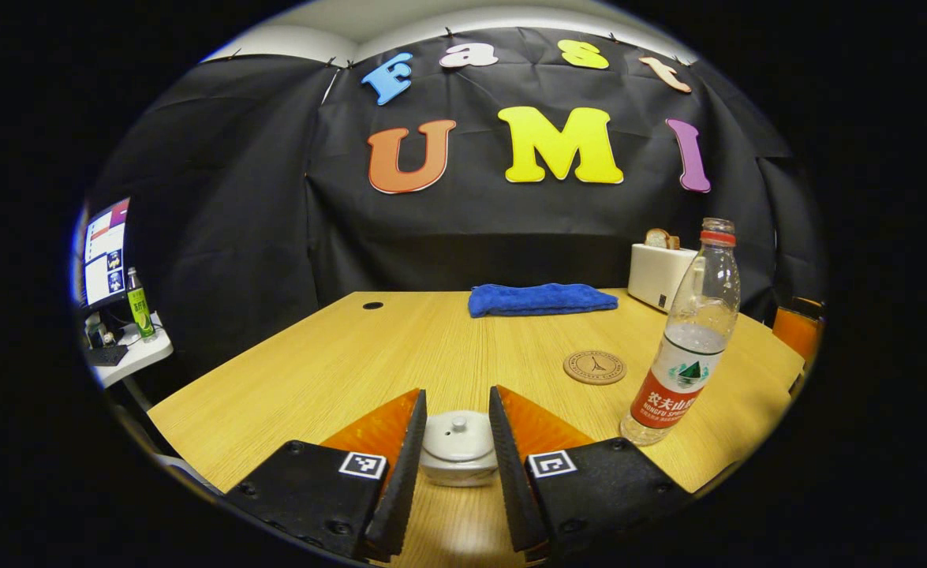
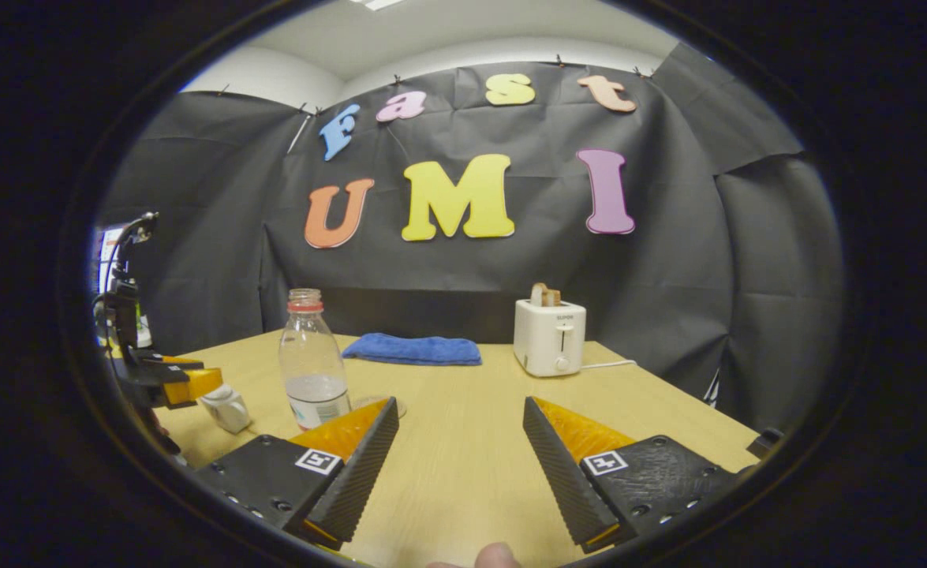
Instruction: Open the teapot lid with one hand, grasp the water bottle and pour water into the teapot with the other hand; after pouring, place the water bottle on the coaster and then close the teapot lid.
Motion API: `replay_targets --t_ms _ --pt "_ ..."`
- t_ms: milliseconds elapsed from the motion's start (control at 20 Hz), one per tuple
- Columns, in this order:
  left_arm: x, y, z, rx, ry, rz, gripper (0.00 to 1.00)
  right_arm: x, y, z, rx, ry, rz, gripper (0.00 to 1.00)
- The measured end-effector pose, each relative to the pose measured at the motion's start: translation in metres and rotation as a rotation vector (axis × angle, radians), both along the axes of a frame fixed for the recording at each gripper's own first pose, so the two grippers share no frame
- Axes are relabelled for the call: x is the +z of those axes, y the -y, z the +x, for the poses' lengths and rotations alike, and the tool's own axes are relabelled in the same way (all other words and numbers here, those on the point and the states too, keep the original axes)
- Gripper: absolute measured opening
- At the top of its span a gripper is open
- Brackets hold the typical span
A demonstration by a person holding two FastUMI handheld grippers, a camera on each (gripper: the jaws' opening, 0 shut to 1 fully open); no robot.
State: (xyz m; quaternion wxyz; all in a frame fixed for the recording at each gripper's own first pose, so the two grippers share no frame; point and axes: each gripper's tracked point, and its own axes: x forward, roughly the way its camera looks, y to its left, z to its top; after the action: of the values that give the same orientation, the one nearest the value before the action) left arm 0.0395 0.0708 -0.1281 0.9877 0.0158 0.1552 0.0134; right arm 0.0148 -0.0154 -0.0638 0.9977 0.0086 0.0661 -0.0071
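A small white teapot [image 1: 458, 454] with its lid [image 1: 457, 434] on sits on the wooden table [image 1: 400, 347], framed between the tips of my left gripper [image 1: 457, 406], which is open. In the right gripper view the teapot [image 2: 226, 407] lies just ahead of the left gripper [image 2: 183, 383]. A clear water bottle [image 1: 688, 339] with a red label stands upright to the right, uncapped and about a third full. A round cork coaster [image 1: 595, 367] lies beside it. My right gripper [image 2: 459, 430] is open over bare table, with the bottle [image 2: 313, 367] ahead to its left.
A folded blue towel [image 1: 540, 299] lies at the table's far edge. Next to it stands a white toaster [image 2: 550, 337] holding bread. A monitor [image 1: 105, 252] and a green bottle [image 1: 140, 304] sit on a side stand at the left.
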Motion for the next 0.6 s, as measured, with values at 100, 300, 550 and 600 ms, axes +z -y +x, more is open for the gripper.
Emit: replay_targets --t_ms 100,300,550,600 --pt "-0.006 -0.003 0.002 0.003 -0.026 -0.005 0.41 -0.002 -0.002 0.001 0.007 -0.003 -0.006 0.95" --pt "-0.008 -0.001 0.004 -0.014 -0.041 -0.006 0.26 -0.003 -0.004 0.003 0.020 -0.003 -0.014 0.95" --pt "-0.006 0.003 0.006 -0.028 -0.047 0.008 0.06 -0.005 -0.023 -0.001 0.103 -0.005 -0.017 0.97" --pt "-0.005 0.004 0.005 -0.032 -0.045 -0.002 0.04 -0.005 -0.028 -0.002 0.124 -0.006 -0.014 0.97"
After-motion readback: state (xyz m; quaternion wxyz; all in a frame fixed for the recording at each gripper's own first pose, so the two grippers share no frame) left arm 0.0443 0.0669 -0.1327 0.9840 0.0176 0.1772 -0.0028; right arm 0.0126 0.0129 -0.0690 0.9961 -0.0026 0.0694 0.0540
